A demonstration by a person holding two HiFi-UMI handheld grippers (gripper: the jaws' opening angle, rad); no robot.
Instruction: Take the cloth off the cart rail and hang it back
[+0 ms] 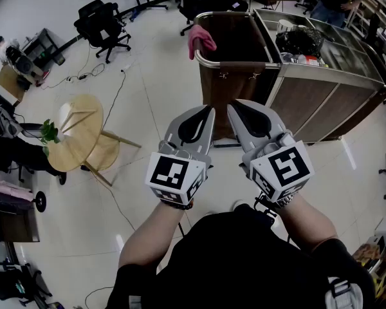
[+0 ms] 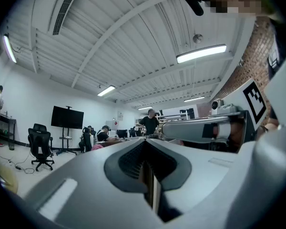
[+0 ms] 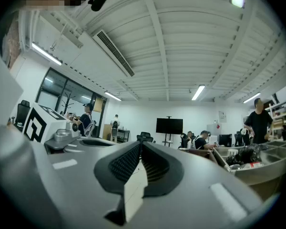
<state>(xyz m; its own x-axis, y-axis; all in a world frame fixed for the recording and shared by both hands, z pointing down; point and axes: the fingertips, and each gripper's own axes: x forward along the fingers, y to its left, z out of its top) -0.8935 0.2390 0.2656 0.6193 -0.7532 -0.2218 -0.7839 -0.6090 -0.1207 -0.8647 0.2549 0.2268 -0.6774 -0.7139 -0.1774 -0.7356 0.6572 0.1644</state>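
Note:
A pink cloth [image 1: 201, 38] hangs over the near left corner of the cart rail [image 1: 238, 64], a metal bar round a brown bag. In the left gripper view the cloth [image 2: 97, 147] shows as a small pink patch far ahead. Both grippers are held side by side at chest height, well short of the cart and pointing at it. My left gripper [image 1: 208, 111] is shut with nothing between its jaws, and its tips [image 2: 145, 142] meet. My right gripper [image 1: 232, 106] is also shut and empty, jaws together [image 3: 139, 145].
The cart's steel top [image 1: 334, 56] holds a dark bag and small items. A round wooden table [image 1: 80, 132] stands at the left, with a black office chair [image 1: 103, 23] beyond it and cables on the floor. People sit at desks far off near a TV stand [image 2: 66, 118].

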